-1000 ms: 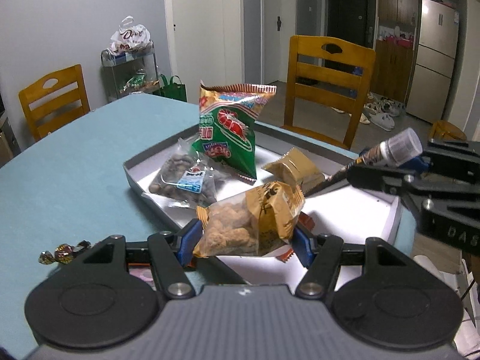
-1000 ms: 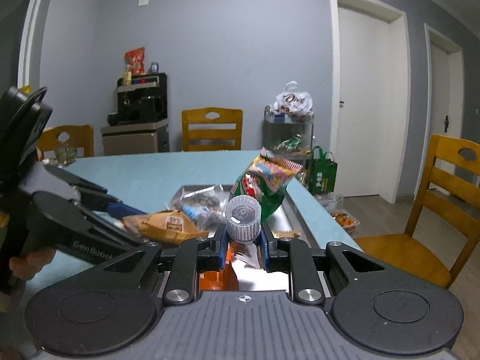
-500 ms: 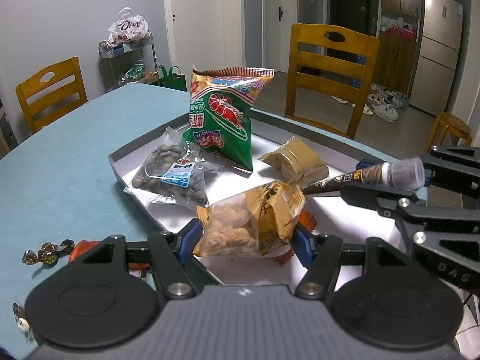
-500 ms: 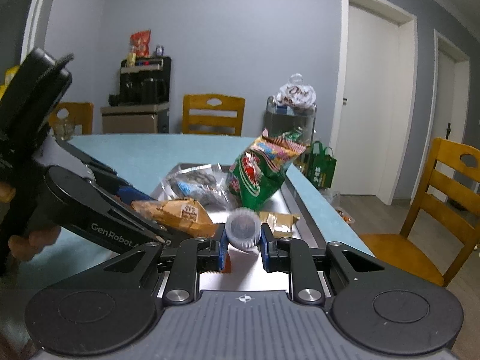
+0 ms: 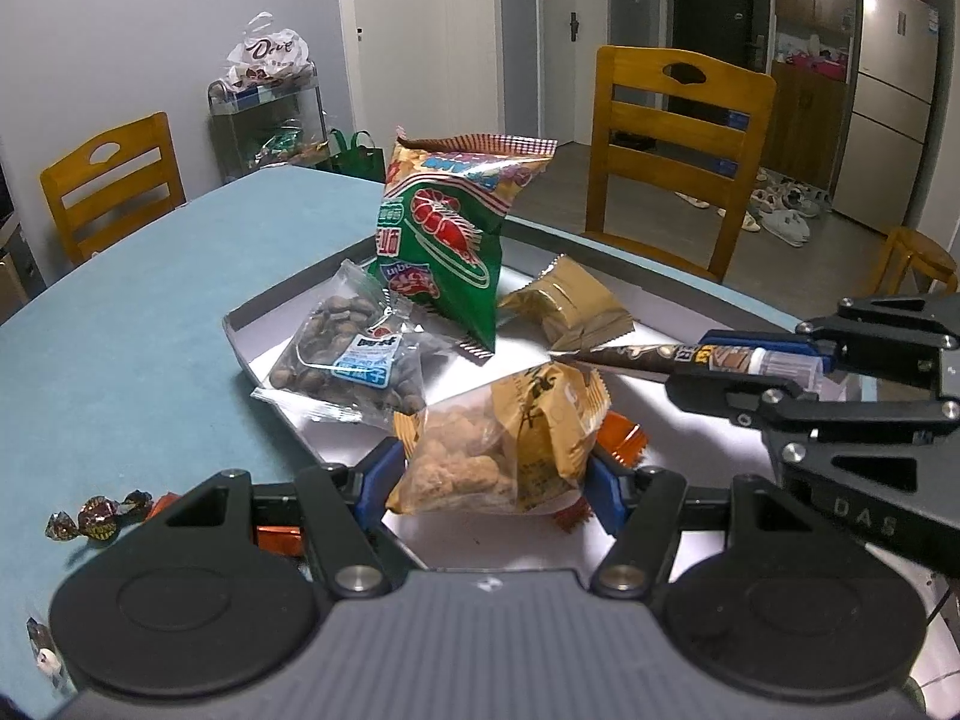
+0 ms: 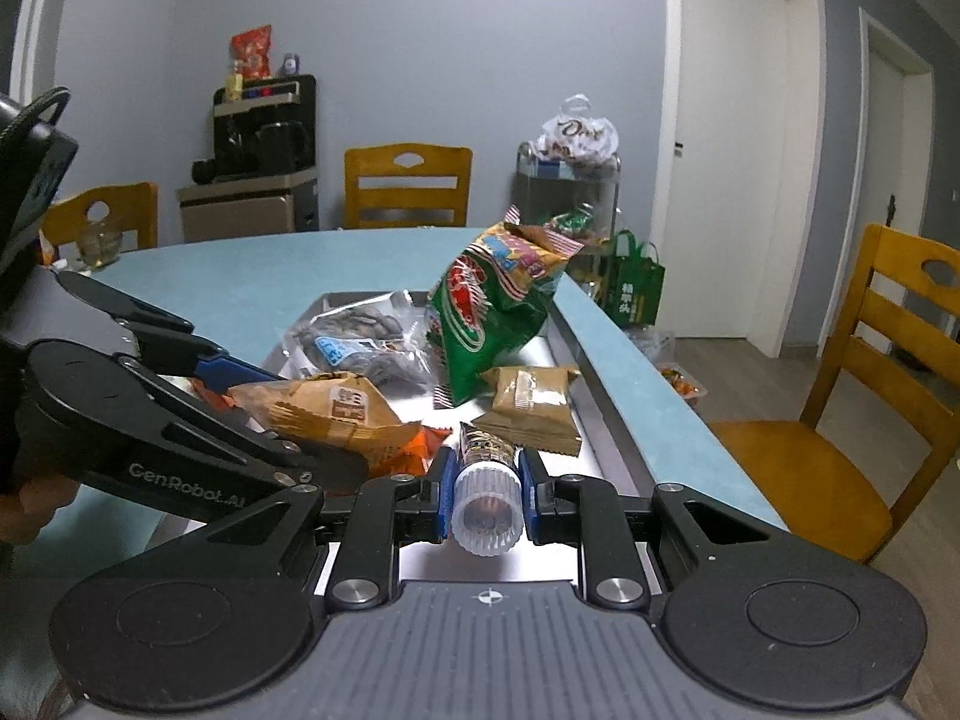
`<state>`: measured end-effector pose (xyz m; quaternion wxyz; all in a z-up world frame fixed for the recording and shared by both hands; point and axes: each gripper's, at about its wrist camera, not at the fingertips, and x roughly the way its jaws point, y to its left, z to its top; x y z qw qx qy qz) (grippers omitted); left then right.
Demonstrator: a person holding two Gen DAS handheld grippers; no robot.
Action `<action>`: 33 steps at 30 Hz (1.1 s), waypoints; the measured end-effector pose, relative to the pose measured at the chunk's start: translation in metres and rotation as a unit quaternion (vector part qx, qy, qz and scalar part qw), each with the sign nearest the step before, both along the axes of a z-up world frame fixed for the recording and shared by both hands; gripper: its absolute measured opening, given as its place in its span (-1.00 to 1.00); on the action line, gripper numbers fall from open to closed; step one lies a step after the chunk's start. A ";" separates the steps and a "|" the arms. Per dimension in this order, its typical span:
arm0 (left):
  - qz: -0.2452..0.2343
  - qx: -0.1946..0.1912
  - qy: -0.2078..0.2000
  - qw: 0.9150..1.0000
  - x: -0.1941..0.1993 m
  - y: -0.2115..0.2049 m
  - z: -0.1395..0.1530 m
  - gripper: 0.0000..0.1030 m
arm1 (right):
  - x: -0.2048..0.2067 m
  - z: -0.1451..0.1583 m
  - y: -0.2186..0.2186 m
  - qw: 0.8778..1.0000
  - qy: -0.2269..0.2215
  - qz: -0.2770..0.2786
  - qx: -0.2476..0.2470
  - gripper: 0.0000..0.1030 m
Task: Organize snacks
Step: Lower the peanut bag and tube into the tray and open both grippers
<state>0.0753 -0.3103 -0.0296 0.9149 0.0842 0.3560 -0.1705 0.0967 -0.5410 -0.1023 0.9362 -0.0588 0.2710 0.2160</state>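
On the teal table (image 5: 150, 324), wrapped candies (image 5: 99, 517) lie left of the grey tray (image 5: 237, 327), which holds a clear bag of nuts (image 5: 354, 360), an upright green shrimp-chip bag (image 5: 444, 252) and a tan packet (image 5: 567, 303). The left gripper (image 5: 489, 477) clamps a yellow bag of fried snacks (image 5: 504, 450) over the tray's near edge. At right, the right gripper (image 6: 485, 495) pinches a clear-capped brown cone snack (image 6: 485, 480) narrowly above the tray.
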 end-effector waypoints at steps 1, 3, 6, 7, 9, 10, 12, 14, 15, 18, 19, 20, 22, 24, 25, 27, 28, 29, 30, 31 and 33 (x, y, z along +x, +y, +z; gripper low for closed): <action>0.002 0.001 0.000 1.000 0.001 0.000 0.000 0.22 | 0.001 0.000 0.000 1.000 0.002 -0.003 -0.003 -0.55; 0.003 0.000 0.001 1.000 0.002 -0.001 -0.001 0.22 | 0.002 -0.001 -0.002 1.000 0.006 -0.007 -0.007 -0.55; 0.003 0.003 0.000 1.000 0.003 -0.004 -0.001 0.22 | 0.006 -0.004 -0.005 1.000 0.014 -0.013 -0.006 -0.54; 0.001 0.003 0.000 1.000 0.003 -0.006 0.000 0.22 | 0.007 -0.005 -0.006 1.000 0.016 -0.018 -0.006 -0.54; -0.008 0.002 0.001 1.000 0.000 -0.010 0.000 0.22 | 0.009 -0.005 -0.006 0.999 0.018 -0.026 -0.007 -0.54; -0.014 0.001 0.003 1.000 -0.001 -0.011 0.000 0.22 | 0.009 -0.005 -0.007 0.999 0.017 -0.028 -0.010 -0.54; -0.026 0.000 0.005 1.000 -0.006 -0.014 -0.001 0.22 | 0.009 -0.005 -0.008 0.999 0.016 -0.031 -0.014 -0.54; -0.034 0.001 0.003 0.999 -0.010 -0.017 -0.002 0.22 | 0.010 -0.006 -0.010 0.999 0.020 -0.033 -0.014 -0.54; -0.037 0.002 0.003 0.999 -0.010 -0.019 -0.002 0.22 | 0.010 -0.006 -0.010 0.999 0.022 -0.035 -0.013 -0.54; -0.043 0.004 0.003 0.999 -0.012 -0.022 -0.005 0.22 | 0.012 -0.008 -0.012 0.999 0.028 -0.040 -0.012 -0.53; -0.044 0.005 0.003 0.999 -0.012 -0.023 -0.005 0.22 | 0.012 -0.007 -0.012 0.999 0.029 -0.041 -0.011 -0.53; -0.045 0.004 0.004 0.999 -0.012 -0.023 -0.005 0.22 | 0.011 -0.007 -0.013 0.999 0.030 -0.041 -0.010 -0.53; -0.052 0.000 0.005 0.999 -0.014 -0.023 -0.005 0.22 | 0.011 -0.006 -0.015 0.999 0.030 -0.043 -0.007 -0.53; -0.063 -0.004 0.004 0.998 -0.015 -0.023 -0.005 0.22 | 0.010 -0.005 -0.015 0.999 0.030 -0.043 -0.004 -0.53; -0.066 -0.003 0.002 0.998 -0.016 -0.024 -0.005 0.22 | 0.010 -0.004 -0.016 0.999 0.028 -0.043 -0.001 -0.53; -0.066 0.000 0.001 0.998 -0.016 -0.026 -0.006 0.23 | 0.008 -0.001 -0.017 0.999 0.021 -0.044 0.003 -0.51; -0.065 0.001 0.001 0.998 -0.015 -0.026 -0.007 0.23 | 0.008 0.000 -0.017 0.999 0.019 -0.044 0.004 -0.50; -0.065 0.001 0.001 0.998 -0.015 -0.026 -0.007 0.23 | 0.007 0.000 -0.016 0.999 0.018 -0.044 0.004 -0.49; -0.065 0.000 0.001 0.998 -0.015 -0.025 -0.007 0.24 | 0.007 0.001 -0.016 0.999 0.017 -0.044 0.005 -0.48; -0.065 -0.001 0.001 0.998 -0.015 -0.025 -0.007 0.24 | 0.006 0.002 -0.016 0.999 0.018 -0.043 0.005 -0.47; -0.064 -0.003 0.000 0.998 -0.015 -0.024 -0.007 0.25 | 0.006 0.002 -0.015 0.999 0.017 -0.042 0.005 -0.45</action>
